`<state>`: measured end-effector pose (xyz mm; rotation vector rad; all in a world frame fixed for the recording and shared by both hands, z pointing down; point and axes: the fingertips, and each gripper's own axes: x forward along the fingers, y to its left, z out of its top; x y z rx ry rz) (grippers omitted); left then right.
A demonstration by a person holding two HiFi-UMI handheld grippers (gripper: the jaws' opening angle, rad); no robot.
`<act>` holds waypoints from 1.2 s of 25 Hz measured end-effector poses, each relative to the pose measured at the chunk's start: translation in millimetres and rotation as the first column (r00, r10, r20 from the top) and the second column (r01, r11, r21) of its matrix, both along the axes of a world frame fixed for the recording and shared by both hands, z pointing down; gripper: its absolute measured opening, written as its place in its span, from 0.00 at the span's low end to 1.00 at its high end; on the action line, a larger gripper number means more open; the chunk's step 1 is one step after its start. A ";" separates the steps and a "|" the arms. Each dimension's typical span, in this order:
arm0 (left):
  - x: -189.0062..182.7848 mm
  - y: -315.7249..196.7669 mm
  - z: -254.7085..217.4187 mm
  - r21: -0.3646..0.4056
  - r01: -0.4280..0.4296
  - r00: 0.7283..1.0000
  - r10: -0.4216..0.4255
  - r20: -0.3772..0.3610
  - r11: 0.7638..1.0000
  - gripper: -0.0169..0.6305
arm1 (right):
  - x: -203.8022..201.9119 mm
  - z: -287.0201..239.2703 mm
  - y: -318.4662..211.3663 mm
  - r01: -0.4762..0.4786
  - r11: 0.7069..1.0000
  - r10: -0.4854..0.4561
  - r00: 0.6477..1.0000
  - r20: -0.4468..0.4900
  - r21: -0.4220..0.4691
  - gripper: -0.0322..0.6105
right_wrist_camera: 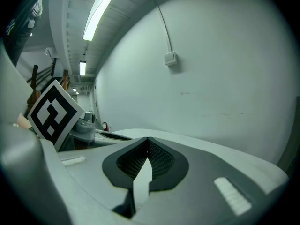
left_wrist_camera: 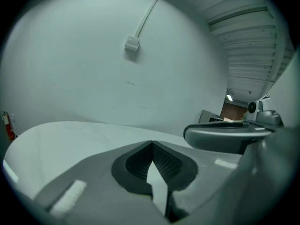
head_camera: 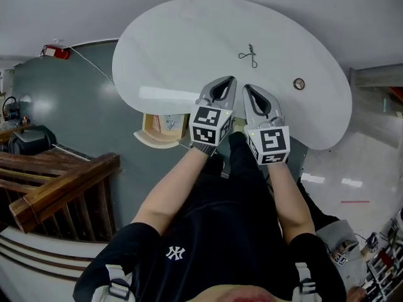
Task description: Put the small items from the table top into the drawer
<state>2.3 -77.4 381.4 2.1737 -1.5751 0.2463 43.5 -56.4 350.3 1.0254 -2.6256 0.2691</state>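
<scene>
Status: task judged to be at an early or middle stage, with no item in hand at this moment.

Left gripper [head_camera: 230, 79] and right gripper [head_camera: 247, 87] are held side by side over the near edge of the white rounded table [head_camera: 189, 49]. Each gripper's own view shows its jaws brought together at the tips, with nothing between them. Both tools are therefore clenched and empty.

Items not yet stowed:
- A small dark wire-like object [head_camera: 250, 56] lies on the table top beyond the grippers, well apart from them. Its exact kind cannot be determined.
- A small round brownish object [head_camera: 299, 83] lies near the right side of the table, also apart from both grippers.

The drawer [head_camera: 148, 139] stands pulled open below the table's left edge, just left of the left gripper. Something small and pale [head_camera: 170, 124] lies inside it, too small to identify.

Judgement: two items are left to collect and place in the drawer.
</scene>
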 end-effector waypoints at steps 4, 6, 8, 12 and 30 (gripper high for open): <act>13.6 -22.3 23.8 -0.038 -0.009 1.000 0.010 0.008 0.999 0.03 | 14.4 17.5 -21.1 -0.009 1.000 0.009 1.000 -0.001 -0.028 0.08; 18.5 -35.9 34.0 -0.051 -0.006 1.000 0.006 0.014 0.999 0.03 | 21.4 25.5 -32.3 -0.012 0.999 0.012 1.000 -0.002 -0.041 0.08; 23.1 -50.0 43.4 -0.066 0.001 1.000 0.000 0.019 0.998 0.03 | 28.2 34.0 -43.1 -0.014 0.998 0.013 1.000 -0.007 -0.056 0.08; 30.4 -72.6 60.9 -0.094 0.009 1.000 -0.006 0.024 0.996 0.03 | 40.1 51.0 -60.1 -0.017 0.996 0.016 1.000 -0.015 -0.088 0.08; 48.9 -154.5 148.5 -0.226 0.053 0.996 -0.036 0.077 0.973 0.11 | 66.4 116.2 -132.3 -0.008 0.982 0.005 1.000 -0.017 -0.189 0.08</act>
